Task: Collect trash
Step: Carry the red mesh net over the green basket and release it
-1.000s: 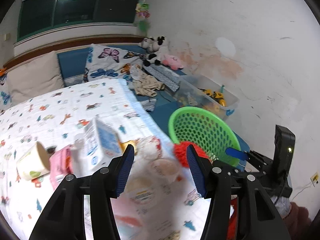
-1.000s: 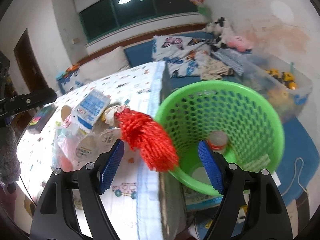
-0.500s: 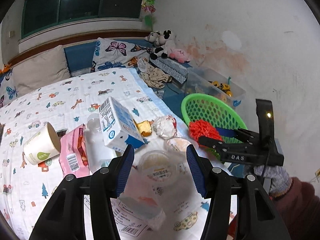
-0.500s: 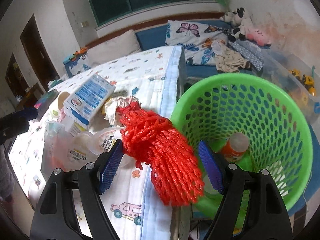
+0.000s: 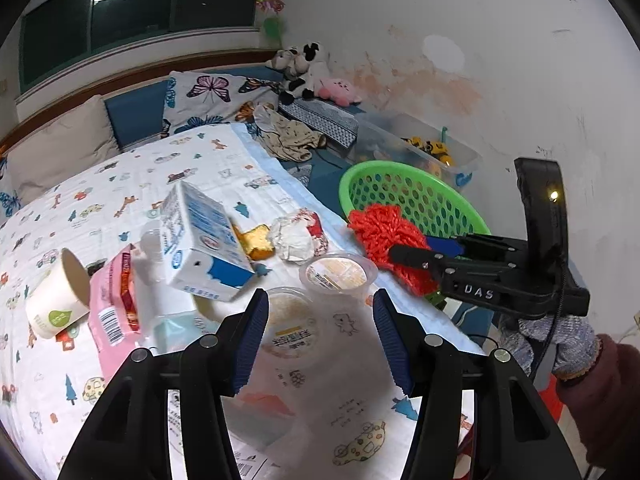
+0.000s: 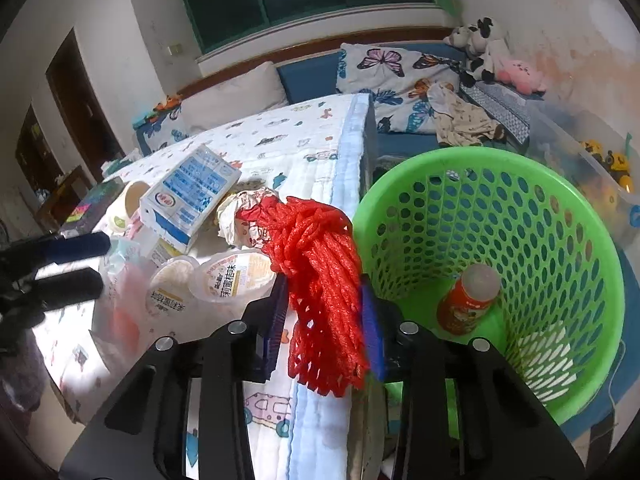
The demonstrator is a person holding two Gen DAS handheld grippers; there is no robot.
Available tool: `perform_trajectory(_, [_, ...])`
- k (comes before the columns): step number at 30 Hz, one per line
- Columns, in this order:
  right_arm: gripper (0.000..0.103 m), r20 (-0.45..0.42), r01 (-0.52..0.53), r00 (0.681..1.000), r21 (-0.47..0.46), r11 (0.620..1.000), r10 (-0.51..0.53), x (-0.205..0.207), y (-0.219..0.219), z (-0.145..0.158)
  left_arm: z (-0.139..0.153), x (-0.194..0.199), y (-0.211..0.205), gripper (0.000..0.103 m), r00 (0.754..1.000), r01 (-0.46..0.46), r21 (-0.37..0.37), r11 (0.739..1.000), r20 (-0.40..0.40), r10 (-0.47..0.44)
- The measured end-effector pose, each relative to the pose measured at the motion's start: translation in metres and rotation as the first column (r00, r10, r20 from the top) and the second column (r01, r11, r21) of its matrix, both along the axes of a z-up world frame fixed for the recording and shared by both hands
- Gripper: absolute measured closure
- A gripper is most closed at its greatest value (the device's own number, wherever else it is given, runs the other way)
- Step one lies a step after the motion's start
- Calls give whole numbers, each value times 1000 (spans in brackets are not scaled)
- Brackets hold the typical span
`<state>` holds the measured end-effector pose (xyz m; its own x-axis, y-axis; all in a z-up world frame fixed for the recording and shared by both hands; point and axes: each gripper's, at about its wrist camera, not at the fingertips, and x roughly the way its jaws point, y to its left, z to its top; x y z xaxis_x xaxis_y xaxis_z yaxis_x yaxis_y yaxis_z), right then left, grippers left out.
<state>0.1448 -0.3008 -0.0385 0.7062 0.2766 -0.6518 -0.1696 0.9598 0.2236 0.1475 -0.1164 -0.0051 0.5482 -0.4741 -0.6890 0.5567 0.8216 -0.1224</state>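
Observation:
My right gripper (image 6: 324, 328) is shut on a red foam net (image 6: 320, 276) at the table's right edge, beside the green basket (image 6: 560, 216); it also shows in the left wrist view (image 5: 416, 252) gripping the net (image 5: 380, 232). The basket (image 5: 404, 196) holds a red bottle (image 6: 468, 300). My left gripper (image 5: 320, 340) is open above a clear plastic cup (image 5: 292, 324). A second cup (image 5: 338, 274), a blue-white milk carton (image 5: 204, 236), a crumpled wrapper (image 5: 296, 234), a pink packet (image 5: 114, 300) and a paper cup (image 5: 60, 300) lie on the printed cloth.
The table edge (image 6: 352, 152) drops off beside the basket. A clear toy bin (image 5: 432, 148) stands behind the basket by the wall. Pillows, clothes and plush toys (image 5: 304, 68) lie on the blue bench at the back. Papers (image 5: 248, 460) lie under my left gripper.
My right gripper has closed on the red net, which was lying loose between its open jaws before. My left gripper has drawn back a little from the trash pile and stays open.

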Motion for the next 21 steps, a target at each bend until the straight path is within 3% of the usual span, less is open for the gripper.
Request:
perform_trajectory(8, [72, 44, 28, 999, 30, 999, -29, -14, -10, 13, -7, 7, -12, 50, 1000, 18, 38, 999, -10, -17])
perform_trajectory(11, [72, 63, 42, 997, 36, 998, -44, -21, -16, 20, -12, 11, -26, 40, 999, 45, 65, 997, -14, -44])
perform_trajectory(21, [72, 81, 89, 992, 52, 995, -93, -39, -39, 26, -29, 35, -66, 37, 992, 122, 143, 982, -50, -116])
